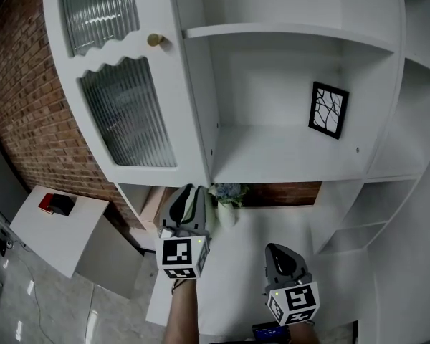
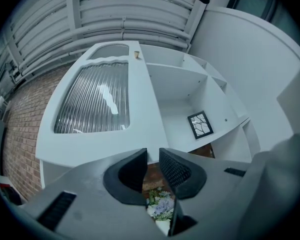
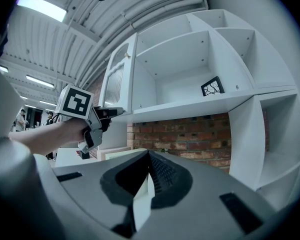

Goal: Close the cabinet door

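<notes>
Left gripper view: left gripper (image 2: 153, 156) slightly parted, empty, beneath open white ribbed-glass cabinet door (image 2: 95, 101); right gripper (image 3: 149, 158) pressed together, empty.

White ribbed-glass cabinet door (image 1: 122, 84) stands open.

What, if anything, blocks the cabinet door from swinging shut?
Nothing visible. The door stands open at the left; the shelf it would cover shows only a picture frame set well back. The left gripper sits by the door's lower edge.
</notes>
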The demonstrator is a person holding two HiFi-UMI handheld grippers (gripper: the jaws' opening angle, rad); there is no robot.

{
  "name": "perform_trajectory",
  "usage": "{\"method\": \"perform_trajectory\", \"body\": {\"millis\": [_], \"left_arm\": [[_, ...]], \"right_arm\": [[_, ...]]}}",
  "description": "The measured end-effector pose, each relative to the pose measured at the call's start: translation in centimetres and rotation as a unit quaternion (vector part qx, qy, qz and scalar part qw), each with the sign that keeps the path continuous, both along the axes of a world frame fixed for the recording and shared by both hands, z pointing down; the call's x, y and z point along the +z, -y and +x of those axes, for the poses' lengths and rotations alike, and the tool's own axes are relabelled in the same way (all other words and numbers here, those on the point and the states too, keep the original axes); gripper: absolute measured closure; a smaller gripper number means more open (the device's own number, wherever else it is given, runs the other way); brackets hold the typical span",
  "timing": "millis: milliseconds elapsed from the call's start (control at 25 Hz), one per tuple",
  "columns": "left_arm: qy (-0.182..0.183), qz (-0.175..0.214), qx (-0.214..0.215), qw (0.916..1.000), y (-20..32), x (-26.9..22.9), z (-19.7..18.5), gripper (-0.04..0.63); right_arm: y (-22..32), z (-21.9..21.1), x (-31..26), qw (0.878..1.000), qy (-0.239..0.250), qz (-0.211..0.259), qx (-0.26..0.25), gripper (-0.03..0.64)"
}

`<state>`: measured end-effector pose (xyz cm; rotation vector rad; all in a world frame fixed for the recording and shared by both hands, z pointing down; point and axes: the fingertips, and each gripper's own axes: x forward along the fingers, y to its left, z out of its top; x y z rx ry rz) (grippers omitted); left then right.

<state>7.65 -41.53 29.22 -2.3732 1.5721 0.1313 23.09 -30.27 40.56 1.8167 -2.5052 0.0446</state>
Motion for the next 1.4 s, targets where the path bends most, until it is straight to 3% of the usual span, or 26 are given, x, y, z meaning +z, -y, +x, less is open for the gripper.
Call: {"method": "perform_trajectory", "body": {"millis": [160, 400, 720, 1040, 1240, 1400], "left_arm": [[-0.009, -0.013, 0.009, 0.9998, -1.5, 0.4, -1.4, 0.523], [-0.065, -0.04, 0.055, 0.9955, -5.3, 2.0, -4.1, 0.551], [-0.086, -0.087, 0.098, 0.9876, -10.5, 5.3, -7.7, 0.561], [-0.112, -0.091, 0.114, 0.983, -13.6, 6.5, -11.6, 0.569], [-0.096, -0.086, 0.127, 0.9834, -14.4, 6.9, -12.1, 0.569], [-0.104, -0.09, 0.127, 0.9823, -14.5, 7.1, -12.6, 0.569]], "right_arm": [[-1.2, -1.5, 0.0, 1.0, -0.002, 0.0, 0.005, 0.617], [-3.5, -4.1, -0.5, 1.0, 0.003, 0.003, 0.022, 0.617], [-6.3, -9.7, -0.6, 0.999, -0.023, 0.002, 0.025, 0.617], [-8.1, -13.4, -0.8, 0.999, -0.028, 0.009, 0.037, 0.617], [-8.5, -14.8, -0.6, 0.999, -0.02, 0.006, 0.036, 0.617], [-8.9, -15.4, -0.5, 0.999, -0.025, 0.007, 0.032, 0.617]]}}
